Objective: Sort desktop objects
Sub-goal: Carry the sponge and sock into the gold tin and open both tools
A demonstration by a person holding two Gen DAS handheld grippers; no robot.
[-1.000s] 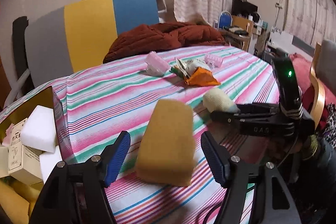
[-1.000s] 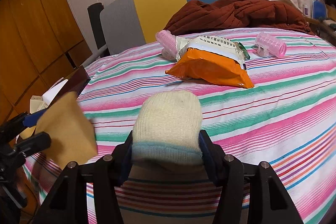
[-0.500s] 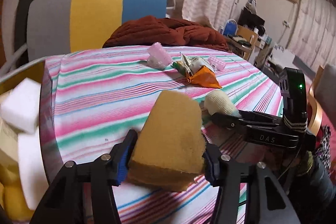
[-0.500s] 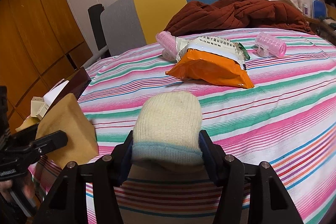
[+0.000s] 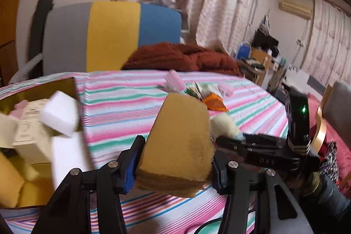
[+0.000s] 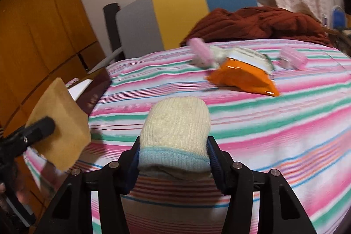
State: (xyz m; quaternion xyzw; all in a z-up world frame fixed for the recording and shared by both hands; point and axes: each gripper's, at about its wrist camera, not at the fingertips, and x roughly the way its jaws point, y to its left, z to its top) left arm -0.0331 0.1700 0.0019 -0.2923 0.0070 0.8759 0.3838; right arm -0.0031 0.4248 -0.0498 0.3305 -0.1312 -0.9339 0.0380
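Note:
A tan sponge [image 5: 178, 144] sits squeezed between the blue pads of my left gripper [image 5: 173, 166], lifted above the striped tablecloth [image 5: 122, 111]. The same sponge [image 6: 59, 126] shows at the left of the right wrist view. My right gripper [image 6: 173, 159] is shut on a cream knitted sock [image 6: 175, 126] with a light blue cuff; that sock [image 5: 223, 127] also peeks out behind the sponge in the left wrist view. An open box [image 5: 68, 82] at the left holds white foam blocks [image 5: 60, 113], a carton and yellow sponges.
An orange snack bag [image 6: 243, 79], a white packet and two pink rollers [image 6: 200, 52] lie farther back on the table. A brown blanket [image 6: 258, 22] and a grey, yellow and blue chair back [image 6: 179, 12] stand behind. The table's near edge is close under both grippers.
My left gripper closed on the tan sponge, lifted it off the cloth and swung left toward the box. The right gripper keeps the sock and has shifted slightly.

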